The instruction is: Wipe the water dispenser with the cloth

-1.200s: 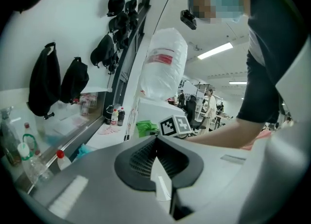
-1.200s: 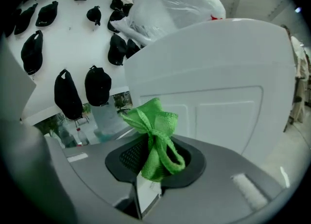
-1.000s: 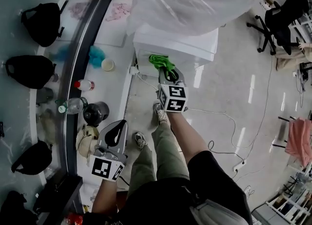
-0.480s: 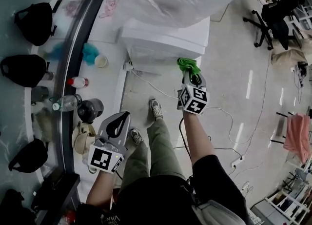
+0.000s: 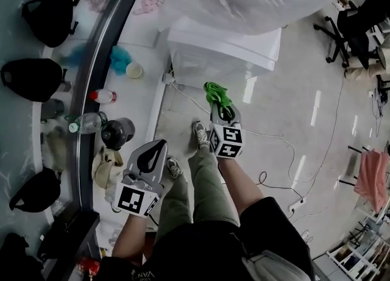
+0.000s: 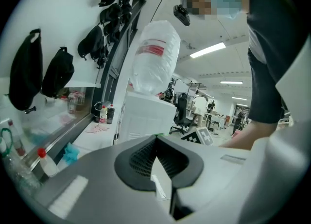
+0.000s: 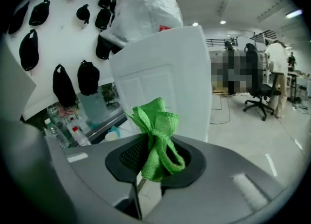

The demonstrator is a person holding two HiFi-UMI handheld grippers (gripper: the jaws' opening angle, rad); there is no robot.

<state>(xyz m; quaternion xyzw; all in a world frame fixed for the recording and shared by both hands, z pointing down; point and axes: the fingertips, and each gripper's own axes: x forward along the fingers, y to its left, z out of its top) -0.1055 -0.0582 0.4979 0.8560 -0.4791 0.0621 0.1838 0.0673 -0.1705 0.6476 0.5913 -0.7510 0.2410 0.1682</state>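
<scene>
Right tool (image 5: pixel 217 104) pinches the cloth (image 5: pixel 216 93), just short of the water dispenser (image 5: pixel 225 51) — poised to wipe; left tool (image 5: pixel 161 145), closed empty, idles farther back.

The left gripper (image 5: pixel 159 146) hangs low, jaws together; the right gripper (image 5: pixel 219 104) pinches cloth (image 5: pixel 215 92).

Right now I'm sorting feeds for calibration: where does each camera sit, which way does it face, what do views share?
Head view: on the person's head, facing steeply down at the floor; shows legs, forearms, left gripper, right gripper.
Left gripper view: on the left gripper, looking along its shut, empty fingers toward the water dispenser; a forearm shows.
Right gripper view: on the right gripper, along fingers shut on the green cloth, facing the water dispenser; wearer's body unseen.
Shared: all show the water dispenser.
</scene>
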